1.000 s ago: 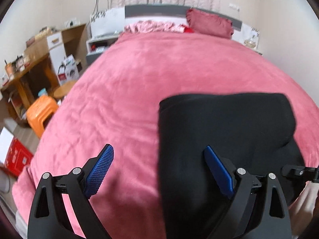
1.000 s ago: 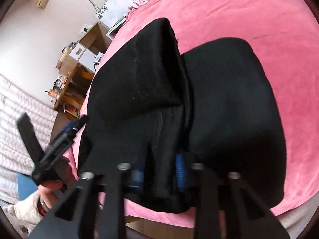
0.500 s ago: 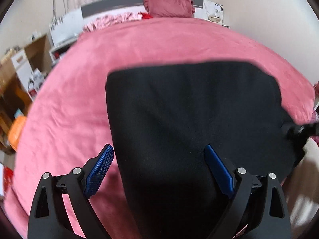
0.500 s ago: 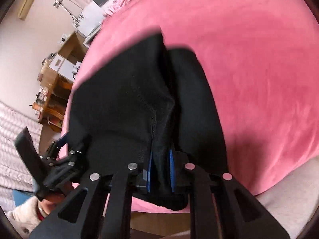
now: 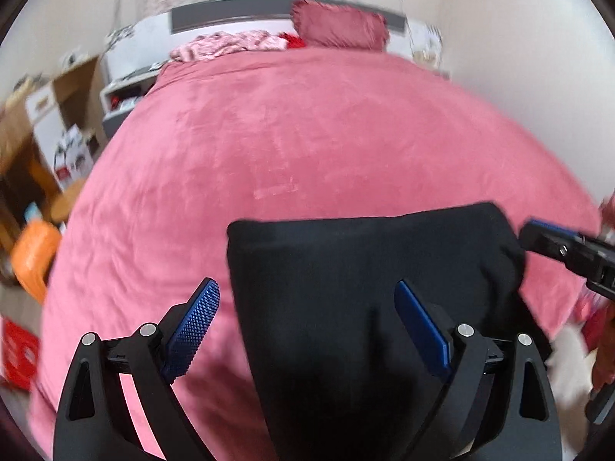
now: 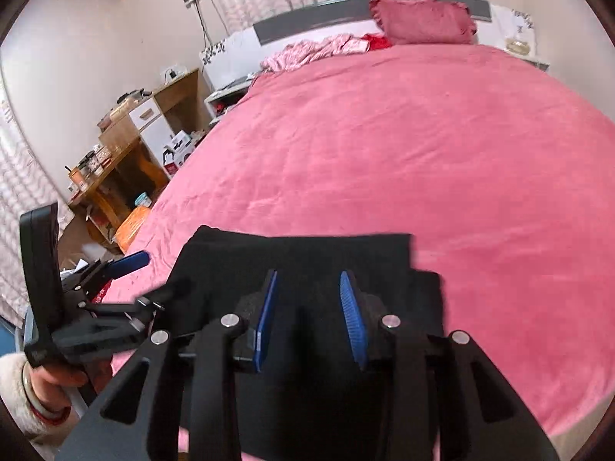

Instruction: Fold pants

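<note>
left wrist: left tongs spread, empty, over the folded black pants on the pink bed. right wrist: right tongs parted, empty, above the pants. best to press edges flat, corners aligned.

No text, brand, number or sign can be read in either wrist view: the printing on the white cartons beside the wooden desk is too small and blurred to make out.
</note>
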A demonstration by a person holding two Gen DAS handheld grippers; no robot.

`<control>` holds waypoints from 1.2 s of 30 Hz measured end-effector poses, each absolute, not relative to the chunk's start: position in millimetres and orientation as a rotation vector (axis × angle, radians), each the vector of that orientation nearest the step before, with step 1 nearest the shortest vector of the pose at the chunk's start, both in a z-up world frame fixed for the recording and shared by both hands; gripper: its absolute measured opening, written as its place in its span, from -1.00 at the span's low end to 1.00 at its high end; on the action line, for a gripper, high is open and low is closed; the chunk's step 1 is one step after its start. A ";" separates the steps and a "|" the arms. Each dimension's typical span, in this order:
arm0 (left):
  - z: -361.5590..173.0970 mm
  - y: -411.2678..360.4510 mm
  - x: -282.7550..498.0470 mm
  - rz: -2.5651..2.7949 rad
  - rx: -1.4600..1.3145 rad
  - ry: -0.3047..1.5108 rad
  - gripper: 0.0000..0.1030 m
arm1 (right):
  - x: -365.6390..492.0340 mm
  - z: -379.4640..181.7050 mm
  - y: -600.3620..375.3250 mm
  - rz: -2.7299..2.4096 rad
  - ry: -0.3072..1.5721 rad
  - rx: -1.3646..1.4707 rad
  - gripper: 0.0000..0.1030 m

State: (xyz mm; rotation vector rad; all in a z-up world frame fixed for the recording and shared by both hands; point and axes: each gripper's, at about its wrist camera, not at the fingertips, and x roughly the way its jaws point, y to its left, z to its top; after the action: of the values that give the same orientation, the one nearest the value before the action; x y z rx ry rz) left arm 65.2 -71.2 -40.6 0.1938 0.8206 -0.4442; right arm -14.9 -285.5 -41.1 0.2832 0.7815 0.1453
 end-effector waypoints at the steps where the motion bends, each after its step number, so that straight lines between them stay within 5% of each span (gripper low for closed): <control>1: -44.4 -80.9 70.8 -0.437 0.244 0.824 0.78 | -10.9 -44.3 -280.7 0.143 0.786 0.276 -0.36; 5: -69.1 -104.8 87.3 -0.393 0.369 0.844 0.78 | 14.0 -67.8 -279.1 0.078 0.805 0.216 -0.33; 9: -95.6 -104.6 111.6 -0.368 0.307 0.903 0.94 | 25.0 -105.8 -289.4 0.025 0.818 0.160 -0.56; 26: -104.8 -101.7 111.5 -0.371 0.263 0.856 0.94 | 20.1 -114.3 -277.8 -0.008 0.708 0.110 -0.50; 28: -102.7 -99.0 107.2 -0.369 0.261 0.847 0.94 | 15.0 -110.7 -274.9 -0.011 0.719 0.091 -0.37; 30: -101.4 -96.3 103.8 -0.359 0.255 0.840 0.94 | 5.3 -108.7 -273.2 -0.083 0.740 0.059 0.52; 36: -98.7 -86.3 83.4 -0.357 0.225 0.836 0.94 | -24.9 -128.9 -307.1 -0.121 0.832 0.240 0.58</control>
State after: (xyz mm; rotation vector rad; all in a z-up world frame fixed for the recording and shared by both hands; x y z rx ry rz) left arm 83.4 -86.3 -98.7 0.2250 0.8362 -0.3569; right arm -24.9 -307.1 -128.9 0.2402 0.8322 -0.1211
